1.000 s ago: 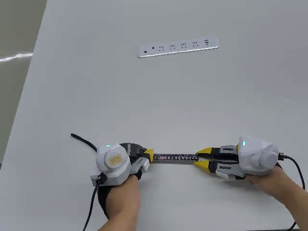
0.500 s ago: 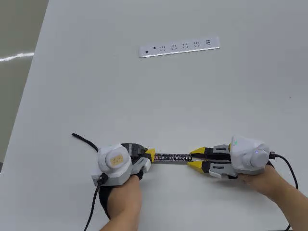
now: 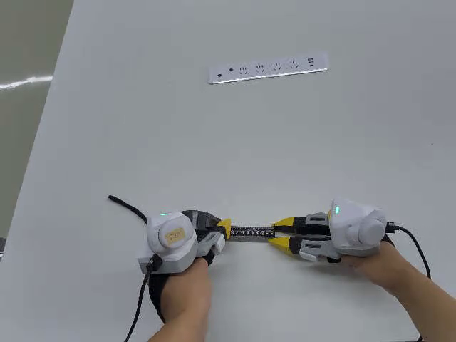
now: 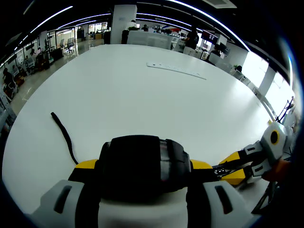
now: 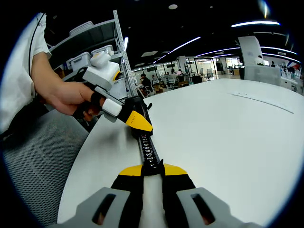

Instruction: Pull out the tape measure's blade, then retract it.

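Observation:
The black tape measure case sits between the jaws of my left gripper, which is shut on it near the table's front edge. Its dark blade with white numbers runs a short way to the right. My right gripper is shut on the blade's tip, yellow fingertips pinching the blade. In the right gripper view the left gripper and the case lie straight ahead. The right gripper shows at the right of the left gripper view.
A white power strip lies far back on the white table. A black strap trails left of the left gripper. Cables run from both grippers toward the front edge. A grey mesh chair stands beside the table.
My right gripper has moved left toward the left gripper, and the exposed length of blade has grown shorter. The left gripper has stayed in place with the case.

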### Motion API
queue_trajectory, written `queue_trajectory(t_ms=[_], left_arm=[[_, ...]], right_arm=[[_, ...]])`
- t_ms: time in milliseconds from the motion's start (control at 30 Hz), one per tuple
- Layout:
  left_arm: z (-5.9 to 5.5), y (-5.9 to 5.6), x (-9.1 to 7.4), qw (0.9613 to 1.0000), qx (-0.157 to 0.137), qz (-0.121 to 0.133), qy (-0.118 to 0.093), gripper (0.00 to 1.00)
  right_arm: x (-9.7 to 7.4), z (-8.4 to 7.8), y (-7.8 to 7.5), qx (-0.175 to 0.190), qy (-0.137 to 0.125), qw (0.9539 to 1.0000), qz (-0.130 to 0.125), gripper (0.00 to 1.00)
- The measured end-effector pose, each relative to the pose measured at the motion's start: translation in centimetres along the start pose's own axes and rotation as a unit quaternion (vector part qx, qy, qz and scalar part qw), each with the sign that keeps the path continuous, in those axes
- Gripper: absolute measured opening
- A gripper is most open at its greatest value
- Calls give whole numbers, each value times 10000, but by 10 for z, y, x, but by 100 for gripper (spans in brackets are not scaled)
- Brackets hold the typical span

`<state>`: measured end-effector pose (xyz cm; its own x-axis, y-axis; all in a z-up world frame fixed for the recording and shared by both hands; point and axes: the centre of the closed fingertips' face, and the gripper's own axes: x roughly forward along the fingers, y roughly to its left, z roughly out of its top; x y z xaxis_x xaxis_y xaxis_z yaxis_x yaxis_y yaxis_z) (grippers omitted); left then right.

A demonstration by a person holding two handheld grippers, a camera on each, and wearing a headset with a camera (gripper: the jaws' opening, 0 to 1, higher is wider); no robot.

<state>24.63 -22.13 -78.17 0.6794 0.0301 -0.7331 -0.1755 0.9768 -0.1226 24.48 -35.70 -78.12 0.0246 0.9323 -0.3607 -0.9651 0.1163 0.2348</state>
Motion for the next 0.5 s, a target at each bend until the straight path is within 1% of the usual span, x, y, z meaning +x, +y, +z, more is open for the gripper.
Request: queue_trajectory(t_ms=[500], left_arm=[[0, 0, 0, 10000, -3, -2, -17, 72]], right_arm=[[19, 6, 5, -83, 11, 9999, 126, 13]])
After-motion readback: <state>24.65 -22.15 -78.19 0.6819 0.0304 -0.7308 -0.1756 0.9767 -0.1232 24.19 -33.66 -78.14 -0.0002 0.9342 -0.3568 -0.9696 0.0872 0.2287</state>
